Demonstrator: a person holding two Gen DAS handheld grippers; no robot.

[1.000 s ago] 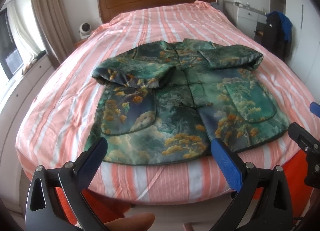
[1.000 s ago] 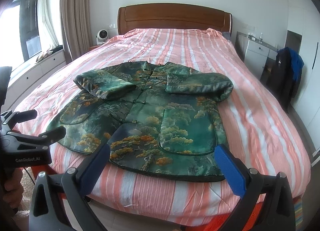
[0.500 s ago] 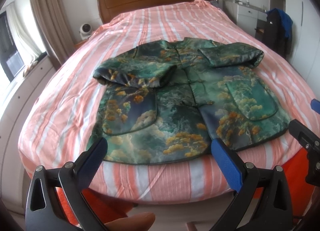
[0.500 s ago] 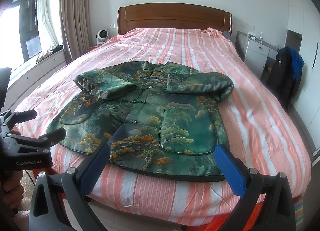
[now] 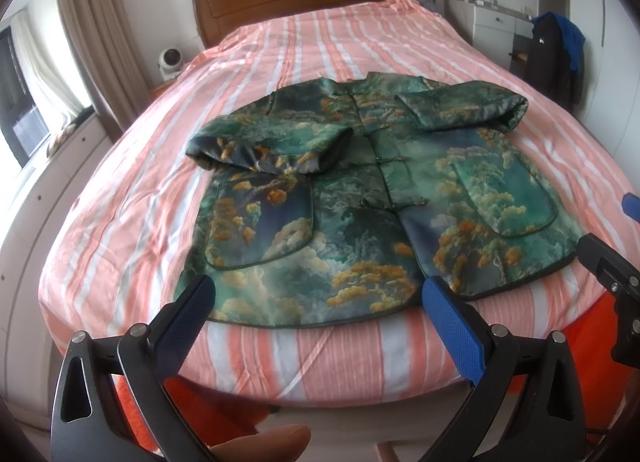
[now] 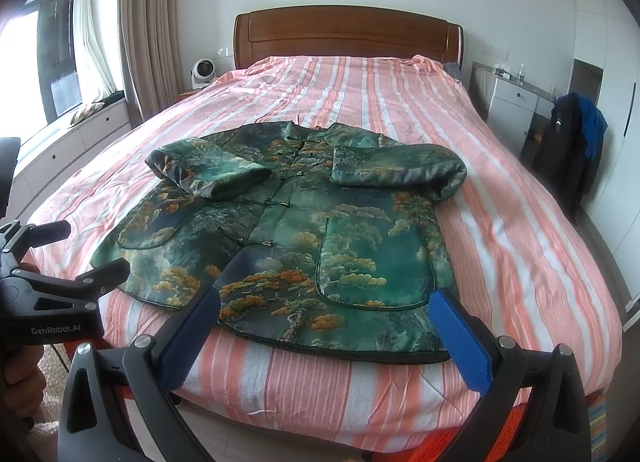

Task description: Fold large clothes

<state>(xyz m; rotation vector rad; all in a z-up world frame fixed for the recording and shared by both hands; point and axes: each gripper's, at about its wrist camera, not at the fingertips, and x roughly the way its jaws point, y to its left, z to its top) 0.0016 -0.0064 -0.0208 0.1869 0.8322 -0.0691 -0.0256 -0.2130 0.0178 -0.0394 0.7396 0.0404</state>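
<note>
Tools first: the left tool is spread wide and empty, its blue textured pads on black jointed arms poised over the foot of the bed. The right tool is likewise released, grasping nothing. Beyond both lies the jacket, a glossy green fabric printed with clouds and orange-gold trees, dark piping round the hem and rounded patch pockets, knot buttons down the front. It rests flat, front up, on the bed, hem nearest the tools, both sleeves folded inward across the chest. The bedspread is crinkled, pink and white striped. A curved wooden headboard stands behind.
</note>
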